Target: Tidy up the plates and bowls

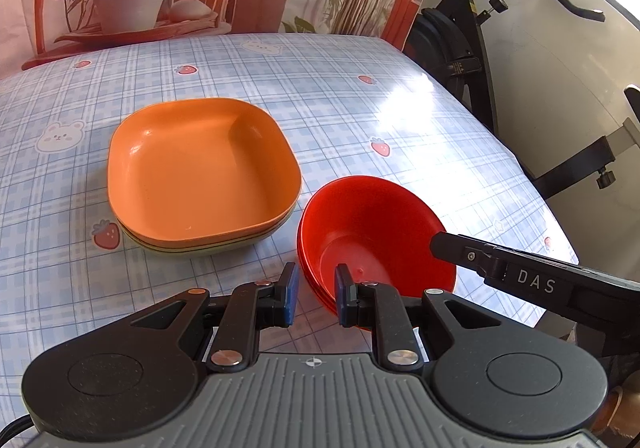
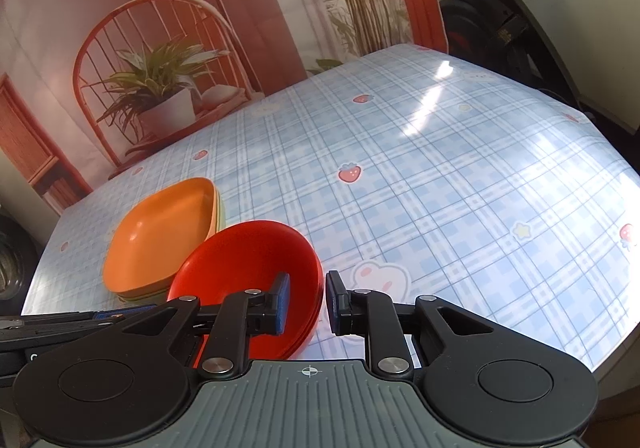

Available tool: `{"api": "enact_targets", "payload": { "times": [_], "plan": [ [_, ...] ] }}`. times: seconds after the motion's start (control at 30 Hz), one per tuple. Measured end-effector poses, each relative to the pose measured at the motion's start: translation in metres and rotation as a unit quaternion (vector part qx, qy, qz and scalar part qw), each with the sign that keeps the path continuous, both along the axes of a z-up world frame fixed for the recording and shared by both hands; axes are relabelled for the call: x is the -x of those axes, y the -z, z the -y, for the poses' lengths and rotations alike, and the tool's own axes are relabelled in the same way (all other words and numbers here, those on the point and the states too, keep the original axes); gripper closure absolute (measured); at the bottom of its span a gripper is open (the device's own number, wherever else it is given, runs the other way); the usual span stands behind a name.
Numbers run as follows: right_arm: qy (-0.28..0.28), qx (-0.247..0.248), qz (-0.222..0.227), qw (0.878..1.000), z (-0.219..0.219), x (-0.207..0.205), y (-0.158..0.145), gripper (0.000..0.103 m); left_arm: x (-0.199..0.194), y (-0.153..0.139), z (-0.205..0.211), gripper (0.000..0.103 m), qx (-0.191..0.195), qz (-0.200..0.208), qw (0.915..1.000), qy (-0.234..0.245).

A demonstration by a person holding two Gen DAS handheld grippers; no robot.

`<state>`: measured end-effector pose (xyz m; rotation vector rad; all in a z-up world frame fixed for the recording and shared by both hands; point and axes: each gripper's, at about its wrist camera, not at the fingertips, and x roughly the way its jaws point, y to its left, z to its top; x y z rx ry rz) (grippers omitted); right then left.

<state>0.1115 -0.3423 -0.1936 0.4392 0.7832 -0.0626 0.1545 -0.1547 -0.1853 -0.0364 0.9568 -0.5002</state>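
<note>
A stack of red bowls [image 1: 372, 224] [image 2: 248, 256] sits on the table beside a stack of square plates, the top one orange [image 1: 200, 176] [image 2: 160, 232]. My left gripper [image 1: 316, 294] straddles the bowls' near-left rim, one blue pad outside and one inside. Its jaws stand a little apart and neither pad visibly presses on the rim. My right gripper [image 2: 306, 302] straddles the opposite rim the same way, with a sliver of table showing beside its outer pad. Its black finger [image 1: 460, 252] reaches the bowls' right rim in the left wrist view.
A blue plaid tablecloth [image 1: 360, 108] [image 2: 440, 188] with strawberry prints covers the table, which ends close to the right of the bowls. A black exercise bike [image 1: 460, 48] stands past that edge. A printed backdrop with a potted plant [image 2: 160, 100] hangs behind.
</note>
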Motion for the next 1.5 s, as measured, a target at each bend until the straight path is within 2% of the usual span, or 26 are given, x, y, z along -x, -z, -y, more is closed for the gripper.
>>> {"api": "enact_targets", "payload": {
  "times": [0.43,0.7,1.2,1.33,1.5],
  "plan": [
    [-0.013,-0.015,-0.023,1.000,-0.005,-0.006,0.017,0.086,-0.008,0.016,0.005,0.083,0.011,-0.017,0.9998,0.009],
    [-0.012,-0.008,-0.022,1.000,-0.006,-0.005,0.015,0.088,-0.006,0.013,0.002,0.083,0.020,-0.010,0.9997,0.009],
    [-0.015,0.002,0.013,1.000,-0.008,-0.016,-0.022,0.088,-0.007,-0.029,-0.010,0.081,0.048,0.048,0.9976,0.015],
    [-0.025,-0.013,0.020,0.999,-0.013,-0.041,-0.041,0.088,-0.020,-0.048,-0.020,0.080,0.044,0.065,0.9969,0.003],
    [-0.052,-0.016,0.057,0.997,-0.034,-0.085,-0.077,0.089,-0.045,-0.085,-0.047,0.080,0.054,0.099,0.9932,-0.029]
  ]
}}
